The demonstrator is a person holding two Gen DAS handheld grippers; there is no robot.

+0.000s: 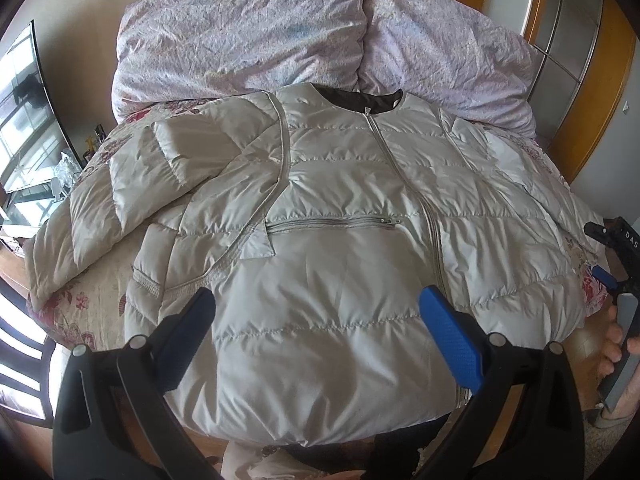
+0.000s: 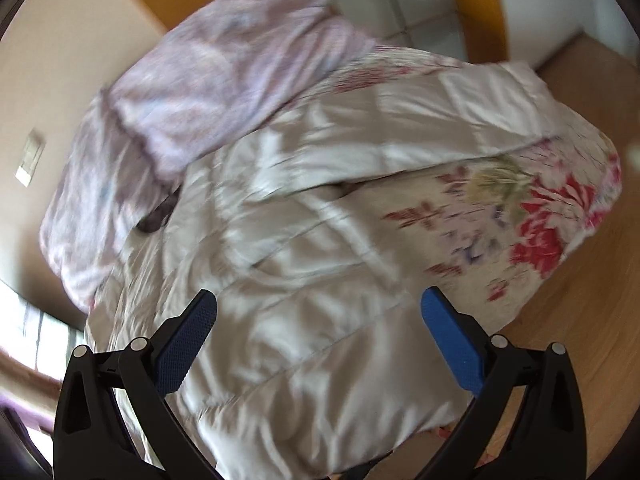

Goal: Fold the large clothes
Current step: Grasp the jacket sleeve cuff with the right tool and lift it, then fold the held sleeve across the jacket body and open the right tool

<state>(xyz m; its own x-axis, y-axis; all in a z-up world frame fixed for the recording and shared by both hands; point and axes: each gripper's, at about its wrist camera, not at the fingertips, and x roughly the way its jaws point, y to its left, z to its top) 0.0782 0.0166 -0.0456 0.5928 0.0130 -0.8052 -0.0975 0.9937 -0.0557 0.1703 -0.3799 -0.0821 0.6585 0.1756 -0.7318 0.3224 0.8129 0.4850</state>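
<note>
A pale grey puffer jacket [image 1: 340, 216] lies front up on the bed, zipped, collar toward the pillows. Its left sleeve [image 1: 132, 184] is bent across its chest side. My left gripper [image 1: 316, 300] is open and empty, hovering above the jacket's lower hem. My right gripper [image 2: 318, 302] is open and empty above the jacket's right side [image 2: 304, 264]; that view is blurred. The right gripper also shows at the right edge of the left wrist view [image 1: 612, 256], beside the jacket's right sleeve.
Two lilac pillows [image 1: 248, 36] lie at the head of the bed. A floral bedspread [image 2: 532, 216] covers the bed. Wooden floor [image 2: 580, 340] is to the right. A window and cluttered ledge [image 1: 36, 152] stand at the left, wooden door frames [image 1: 600, 92] at the right.
</note>
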